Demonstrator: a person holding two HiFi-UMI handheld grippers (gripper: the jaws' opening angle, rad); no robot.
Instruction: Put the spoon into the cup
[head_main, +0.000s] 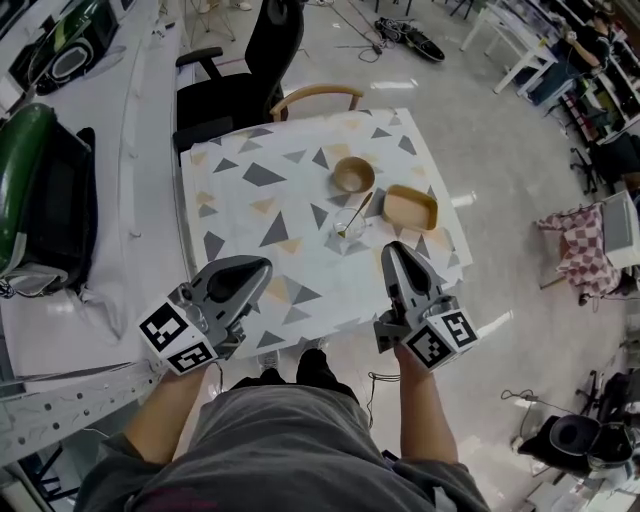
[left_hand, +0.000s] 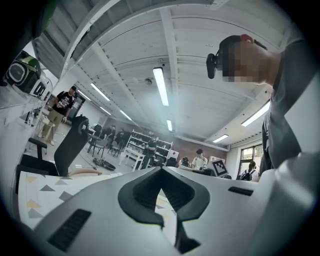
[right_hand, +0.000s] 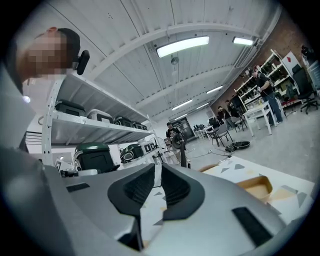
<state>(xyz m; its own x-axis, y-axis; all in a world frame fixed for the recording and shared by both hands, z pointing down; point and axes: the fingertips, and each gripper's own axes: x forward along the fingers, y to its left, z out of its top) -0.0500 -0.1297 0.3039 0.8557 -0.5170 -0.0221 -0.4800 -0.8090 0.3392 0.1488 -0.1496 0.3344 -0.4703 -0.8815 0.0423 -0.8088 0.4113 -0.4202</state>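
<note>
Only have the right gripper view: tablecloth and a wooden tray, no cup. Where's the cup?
Observer: The head view shows a clear glass cup on the table, left of the wooden tray and just ahead of the right gripper.
Operator: Spoon?
Observer: The spoon looks to be in the cup already, with its handle leaning out toward the round wooden bowl.
Operator: Left gripper?
Observer: The left gripper hovers over the near left part of the table, jaws together with nothing between them.
</note>
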